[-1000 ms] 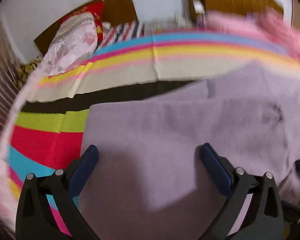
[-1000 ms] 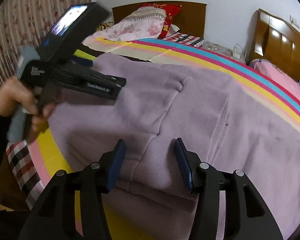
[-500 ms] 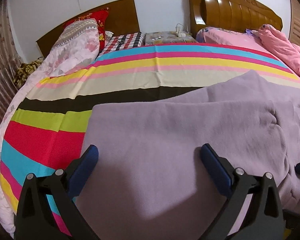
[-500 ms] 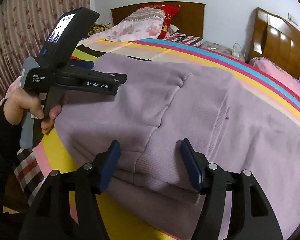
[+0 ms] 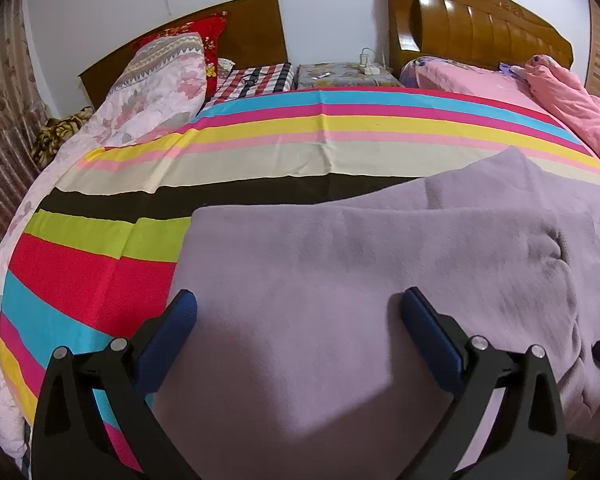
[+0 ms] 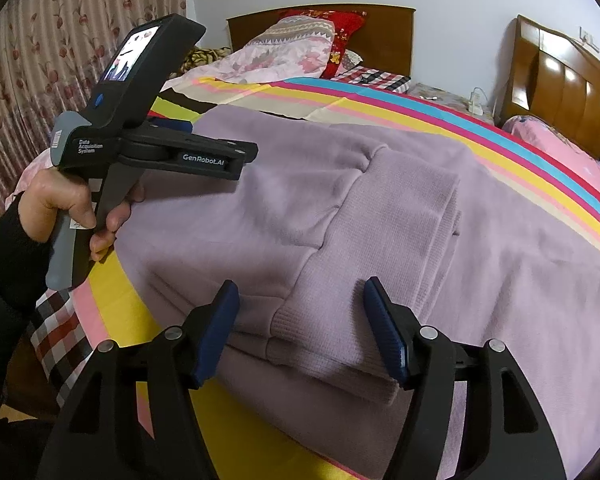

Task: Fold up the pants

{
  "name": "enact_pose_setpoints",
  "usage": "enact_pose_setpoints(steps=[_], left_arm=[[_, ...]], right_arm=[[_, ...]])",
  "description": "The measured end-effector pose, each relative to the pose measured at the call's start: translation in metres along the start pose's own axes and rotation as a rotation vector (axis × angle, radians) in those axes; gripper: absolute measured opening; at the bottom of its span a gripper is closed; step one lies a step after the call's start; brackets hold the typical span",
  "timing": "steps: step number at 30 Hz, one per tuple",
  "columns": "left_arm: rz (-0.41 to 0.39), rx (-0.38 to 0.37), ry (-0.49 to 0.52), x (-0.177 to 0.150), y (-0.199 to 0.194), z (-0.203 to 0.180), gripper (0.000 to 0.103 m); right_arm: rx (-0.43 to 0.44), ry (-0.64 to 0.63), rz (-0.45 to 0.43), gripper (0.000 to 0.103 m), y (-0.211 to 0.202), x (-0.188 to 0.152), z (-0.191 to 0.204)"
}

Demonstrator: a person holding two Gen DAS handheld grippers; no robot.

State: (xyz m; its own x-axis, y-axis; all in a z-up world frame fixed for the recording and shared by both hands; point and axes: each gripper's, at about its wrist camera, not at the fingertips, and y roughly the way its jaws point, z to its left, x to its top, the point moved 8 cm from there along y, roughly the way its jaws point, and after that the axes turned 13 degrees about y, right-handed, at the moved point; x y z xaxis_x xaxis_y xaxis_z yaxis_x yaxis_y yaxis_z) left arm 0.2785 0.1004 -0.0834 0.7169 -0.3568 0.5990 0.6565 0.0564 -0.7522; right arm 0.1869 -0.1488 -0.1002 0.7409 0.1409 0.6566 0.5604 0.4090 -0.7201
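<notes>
The lilac pants (image 5: 360,264) lie folded over on the striped bed cover, the waistband end (image 6: 340,344) stacked in layers near the bed's front edge. My left gripper (image 5: 300,316) is open and empty, hovering over the flat left part of the pants. My right gripper (image 6: 300,308) is open and empty, its jaws standing either side of the ribbed waistband without gripping it. The left gripper body (image 6: 148,136) and the hand holding it show in the right wrist view, above the left side of the pants.
The striped bed cover (image 5: 100,272) stretches left and behind the pants. Floral pillows (image 5: 156,80) and a wooden headboard (image 5: 252,28) stand at the back. A second bed with pink bedding (image 5: 560,92) lies to the right. A curtain (image 6: 40,60) hangs at the left.
The left wrist view has steadied after a blurred swing. My right gripper has drawn back slightly from the waistband and opened a little wider. The pants have not moved.
</notes>
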Motion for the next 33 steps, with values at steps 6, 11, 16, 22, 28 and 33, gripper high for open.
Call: enact_pose_setpoints(steps=[6,11,16,22,28,33], left_arm=[[0.007,0.020,-0.007,0.000,0.001,0.002,0.102],[0.011,0.135,-0.054,-0.004,-0.027,0.002,0.101],[-0.182,-0.031,-0.071,0.003,-0.085,-0.052,0.101],[-0.140,-0.169,0.093,-0.017,-0.083,-0.134,0.101],[-0.097,-0.237,0.056,-0.030,-0.067,-0.133,0.102],[-0.097,-0.226,0.075,-0.031,-0.064,-0.134,0.102]], right_arm=[[0.038,-0.003,0.025,0.070,-0.010,-0.006,-0.004],[0.086,0.095,-0.066,0.083,-0.076,-0.020,-0.038],[0.096,0.392,-0.213,0.087,-0.147,-0.047,-0.123],[0.062,0.668,-0.303,0.087,-0.206,-0.103,-0.207],[0.010,0.803,-0.259,0.085,-0.196,-0.116,-0.249],[-0.058,0.855,-0.171,0.084,-0.166,-0.106,-0.271]])
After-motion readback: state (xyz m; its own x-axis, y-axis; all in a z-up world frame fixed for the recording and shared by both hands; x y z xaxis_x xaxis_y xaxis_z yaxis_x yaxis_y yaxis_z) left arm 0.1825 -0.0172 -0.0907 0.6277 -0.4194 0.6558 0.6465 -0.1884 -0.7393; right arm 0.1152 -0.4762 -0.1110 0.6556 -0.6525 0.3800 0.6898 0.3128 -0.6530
